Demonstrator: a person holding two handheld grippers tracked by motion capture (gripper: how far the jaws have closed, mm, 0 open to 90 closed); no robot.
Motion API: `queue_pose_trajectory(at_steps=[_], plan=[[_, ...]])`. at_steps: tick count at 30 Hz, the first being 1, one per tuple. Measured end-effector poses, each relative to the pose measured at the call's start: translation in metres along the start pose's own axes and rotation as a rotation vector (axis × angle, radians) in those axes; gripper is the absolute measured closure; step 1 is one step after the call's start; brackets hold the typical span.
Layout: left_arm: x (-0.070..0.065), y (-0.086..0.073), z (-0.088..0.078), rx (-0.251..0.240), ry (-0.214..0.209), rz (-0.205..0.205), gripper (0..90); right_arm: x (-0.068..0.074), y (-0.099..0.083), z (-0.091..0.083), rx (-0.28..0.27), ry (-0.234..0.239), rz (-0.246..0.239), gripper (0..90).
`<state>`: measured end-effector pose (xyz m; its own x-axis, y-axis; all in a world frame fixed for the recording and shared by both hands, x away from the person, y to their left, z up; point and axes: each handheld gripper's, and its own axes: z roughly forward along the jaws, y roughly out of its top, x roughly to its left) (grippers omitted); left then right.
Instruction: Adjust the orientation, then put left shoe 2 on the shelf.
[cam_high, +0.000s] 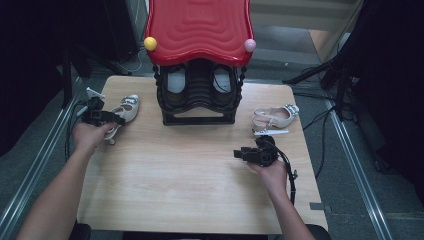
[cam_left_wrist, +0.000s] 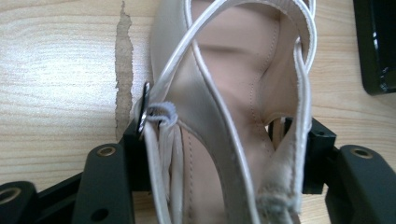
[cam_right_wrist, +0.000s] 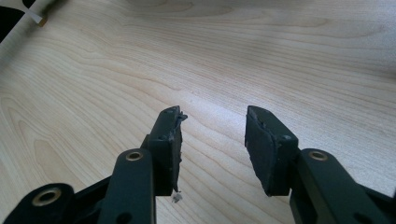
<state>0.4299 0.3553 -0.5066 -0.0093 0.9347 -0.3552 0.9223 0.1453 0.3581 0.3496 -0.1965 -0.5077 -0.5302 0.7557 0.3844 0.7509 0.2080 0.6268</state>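
Two handheld grippers work a pale wooden table (cam_high: 190, 185) where a pair of cream slingback sandals is apparently being gathered for storage. Nearest the camera, the person's forearms enter from the bottom edge of the high view. The right gripper (cam_high: 243, 153) rests low over bare tabletop, its jaws standing apart with nothing between them, seemingly parked out of the way while the other hand works. At the left edge of the table, the left gripper (cam_high: 111, 120) has its jaws around the heel end of the left sandal (cam_high: 125, 112); in the left gripper view the black pads sit on either side of the heel cup, pressing against the strap and buckle on one side and the padded back on the other, so the shoe appears clamped by its stiffest part, a sensible hold for lifting it without crushing the thin straps. The right sandal (cam_high: 274, 117) lies on its side well apart from it near the table's right edge, untouched, with a white tag or strap (cam_high: 270, 132) just in front. Farther back, at the table's far middle, stands a black shoe rack (cam_high: 198, 95) topped by a glossy red lid (cam_high: 199, 27) with a yellow knob (cam_high: 150, 43) and a pink knob (cam_high: 249, 45); dark shoes already sit inside, suggesting where the sandals belong.
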Motion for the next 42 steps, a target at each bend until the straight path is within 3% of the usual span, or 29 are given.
queue_pose_trajectory(at_steps=[2, 5, 9, 13, 20, 35, 39, 42], plan=[[0.0, 0.0, -0.001, -0.007, 0.006, -0.002, 40.4, 0.0, 0.0, 0.0, 0.002, 0.0, 0.001, 57.3], [0.001, 0.0, -0.004, -0.028, -0.031, -0.025, 40.6, 0.0, 0.0, 0.0, 0.002, 0.001, -0.001, 57.2], [-0.002, 0.003, -0.01, -0.037, -0.039, -0.018, 40.7, 0.0, 0.0, 0.0, 0.003, 0.001, -0.001, 57.2], [-0.004, 0.006, -0.015, -0.054, -0.073, -0.046, 40.8, 0.0, 0.0, 0.0, 0.002, 0.004, 0.0, 57.2], [-0.013, 0.019, -0.038, -0.085, -0.08, -0.043, 40.9, 0.0, 0.0, 0.001, 0.004, 0.002, -0.003, 56.9], [-0.058, 0.059, -0.103, -0.17, -0.099, -0.02, 40.9, 0.0, 0.0, 0.002, 0.01, 0.002, 0.0, 56.6], [-0.073, 0.072, -0.124, -0.2, -0.087, -0.005, 40.8, 0.0, 0.0, 0.002, 0.011, 0.003, 0.0, 56.6], [-0.081, 0.08, -0.139, -0.22, -0.107, -0.007, 40.8, 0.0, 0.0, 0.002, 0.009, 0.002, 0.002, 56.5]])
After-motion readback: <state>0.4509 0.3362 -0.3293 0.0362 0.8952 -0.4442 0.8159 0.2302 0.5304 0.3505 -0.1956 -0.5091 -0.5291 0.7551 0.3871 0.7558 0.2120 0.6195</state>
